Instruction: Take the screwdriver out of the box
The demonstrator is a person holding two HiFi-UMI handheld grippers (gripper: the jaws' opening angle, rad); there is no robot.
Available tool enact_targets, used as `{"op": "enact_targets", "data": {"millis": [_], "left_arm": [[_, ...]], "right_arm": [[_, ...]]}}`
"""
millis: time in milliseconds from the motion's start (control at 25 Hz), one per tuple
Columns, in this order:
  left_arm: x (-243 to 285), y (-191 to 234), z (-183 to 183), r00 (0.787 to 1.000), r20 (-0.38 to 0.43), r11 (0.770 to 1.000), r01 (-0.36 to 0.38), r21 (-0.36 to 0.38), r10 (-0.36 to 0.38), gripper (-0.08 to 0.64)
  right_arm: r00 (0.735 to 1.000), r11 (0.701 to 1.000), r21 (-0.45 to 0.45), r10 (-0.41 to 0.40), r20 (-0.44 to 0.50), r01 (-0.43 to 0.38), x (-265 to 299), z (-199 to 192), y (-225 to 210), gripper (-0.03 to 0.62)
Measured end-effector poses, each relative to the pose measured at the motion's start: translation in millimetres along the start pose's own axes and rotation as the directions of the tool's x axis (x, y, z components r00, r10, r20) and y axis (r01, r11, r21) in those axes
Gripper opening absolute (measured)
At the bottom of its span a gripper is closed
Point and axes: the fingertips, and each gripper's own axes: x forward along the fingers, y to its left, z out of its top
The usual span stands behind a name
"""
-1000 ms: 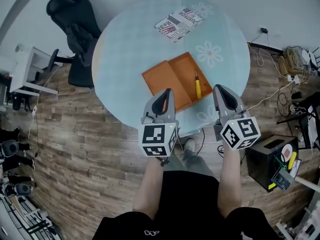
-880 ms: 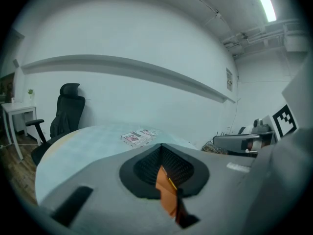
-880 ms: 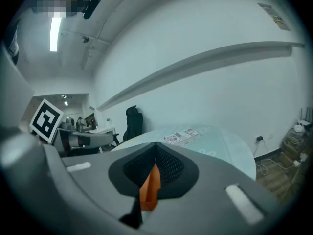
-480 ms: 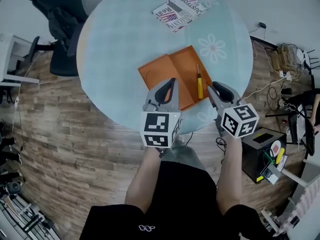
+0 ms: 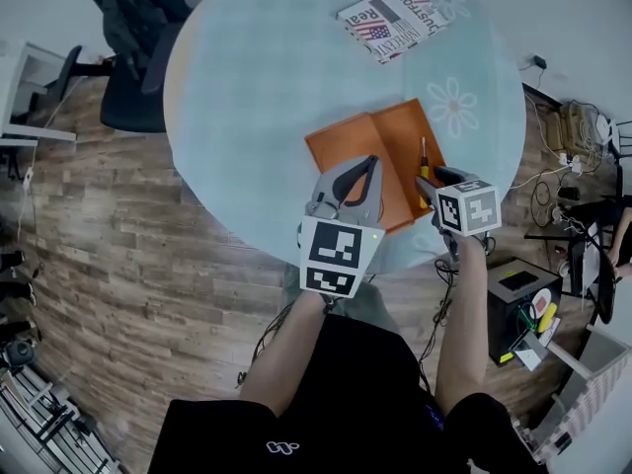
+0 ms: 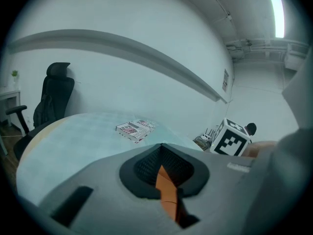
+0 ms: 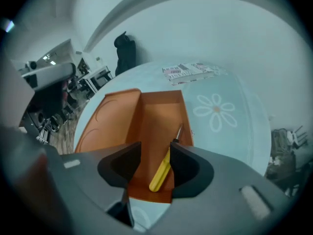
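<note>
An open orange box lies on the round pale-blue table, its lid folded out to the left. A yellow-handled screwdriver rests along the tray's right side. My right gripper points steeply down just above it. Its jaws are opening, and in the right gripper view the yellow handle shows in the gap of the right gripper, with the pads clear of it. My left gripper hovers shut over the box's near edge. In the left gripper view only a sliver of orange shows through the left gripper.
A magazine lies at the table's far side. A black office chair stands beyond the table at the left. On the wooden floor at the right sit a black box and tangled cables.
My right gripper dropped and tipped down over the screwdriver while its jaws went from shut to wide apart. The left gripper moved forward and a little lower over the box's near edge.
</note>
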Motion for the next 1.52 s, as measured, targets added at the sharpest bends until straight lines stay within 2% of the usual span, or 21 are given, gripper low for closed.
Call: {"op": "enact_targets", "data": {"millis": [120,360,600,800,1120,1200,1520], "left_arm": [[6,7,2,1.000,-0.006,1.000,0.026,-0.014,-0.026,0.003],[13,16,7,0.998,-0.014,0.997,0.069,-0.023,-0.069,0.003],[18,9,12,0.993,-0.016,0.993,0.113,-0.016,-0.113,0.003],[16,10,12,0.994,-0.016,0.994,0.109,-0.017,-0.109,0.003],[7,0,16,0.996,0.005,0.995,0.093,-0.021,-0.093,0.003],[3,-4,16,0.996,0.016,0.996,0.085,-0.021,-0.085,0.003],[-22,-10,10,0.999,0.047,0.999,0.027,-0.047,-0.025,0.003]], "right_arm": [[0.993,0.999,0.006,-0.038,-0.112,0.039,18,-8,-6,0.191],[0.964,0.993,0.027,-0.109,-0.244,0.119,35,-20,-18,0.175],[0.931,0.981,-0.007,-0.186,-0.313,0.194,44,-20,-23,0.147],[0.903,0.964,-0.022,-0.255,-0.346,0.264,44,-23,-30,0.106],[0.887,0.949,-0.006,-0.295,-0.354,0.314,45,-24,-33,0.109],[0.891,0.949,0.025,-0.287,-0.351,0.315,45,-25,-30,0.103],[0.940,0.975,0.084,-0.174,-0.294,0.206,49,-25,-21,0.088]]}}
